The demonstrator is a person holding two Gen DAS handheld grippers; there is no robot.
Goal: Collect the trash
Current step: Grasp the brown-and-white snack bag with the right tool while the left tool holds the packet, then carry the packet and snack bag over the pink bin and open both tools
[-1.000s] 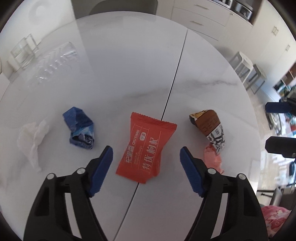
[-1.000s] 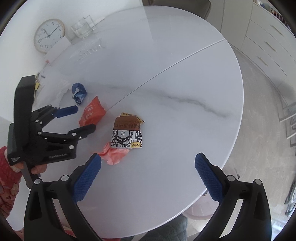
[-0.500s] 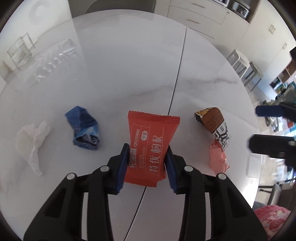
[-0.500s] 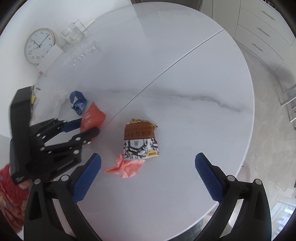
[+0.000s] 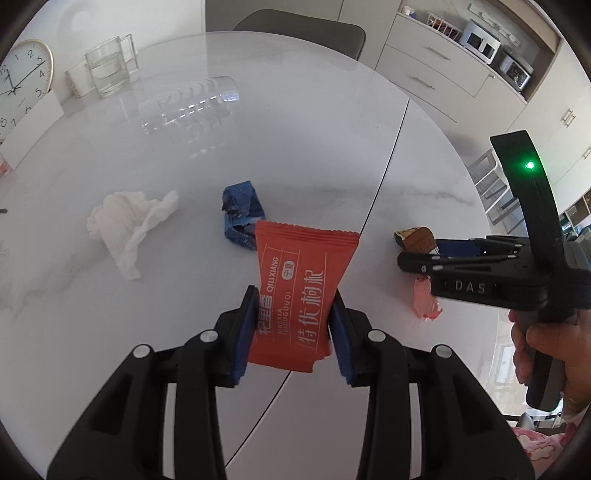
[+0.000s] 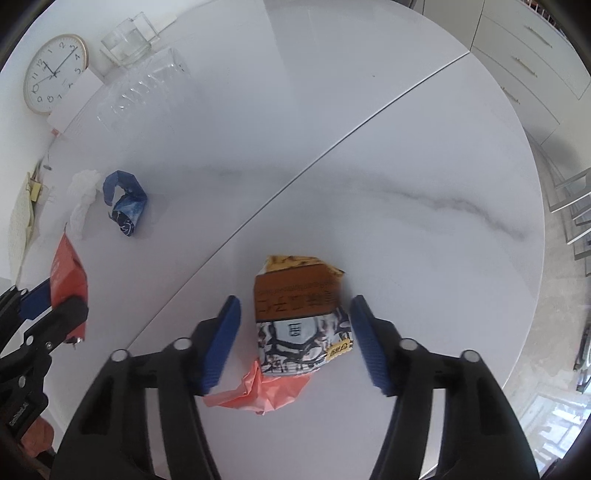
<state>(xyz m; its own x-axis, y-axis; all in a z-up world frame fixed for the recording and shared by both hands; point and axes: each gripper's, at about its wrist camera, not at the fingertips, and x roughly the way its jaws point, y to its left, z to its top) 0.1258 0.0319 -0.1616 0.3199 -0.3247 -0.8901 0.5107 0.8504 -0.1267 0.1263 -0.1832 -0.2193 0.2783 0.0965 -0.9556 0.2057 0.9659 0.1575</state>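
Observation:
My left gripper [image 5: 294,325] is shut on a red snack packet [image 5: 306,251], held above the white marble table [image 5: 295,147]. In the right wrist view the same packet [image 6: 66,273] hangs at the left edge. My right gripper [image 6: 295,306] is closing around a brown and black-white wrapper [image 6: 291,288] that lies on the table; a gap still shows at the left pad. A crumpled pink paper [image 6: 258,391] lies just under that wrapper's near end. A crumpled blue wrapper [image 5: 240,218] and a white tissue [image 5: 129,225] lie further left.
A clear tumbler [image 5: 188,103] lies on its side at the back, near a glass mug [image 5: 107,66] and a wall clock [image 5: 22,77]. A chair [image 5: 299,29] stands behind the table. The table's edge [image 6: 532,295] runs close on the right. A hand [image 5: 535,339] holds the right gripper.
The left gripper closed on the red packet and lifted it off the table. The right gripper came down over the brown wrapper and its jaws narrowed from wide open.

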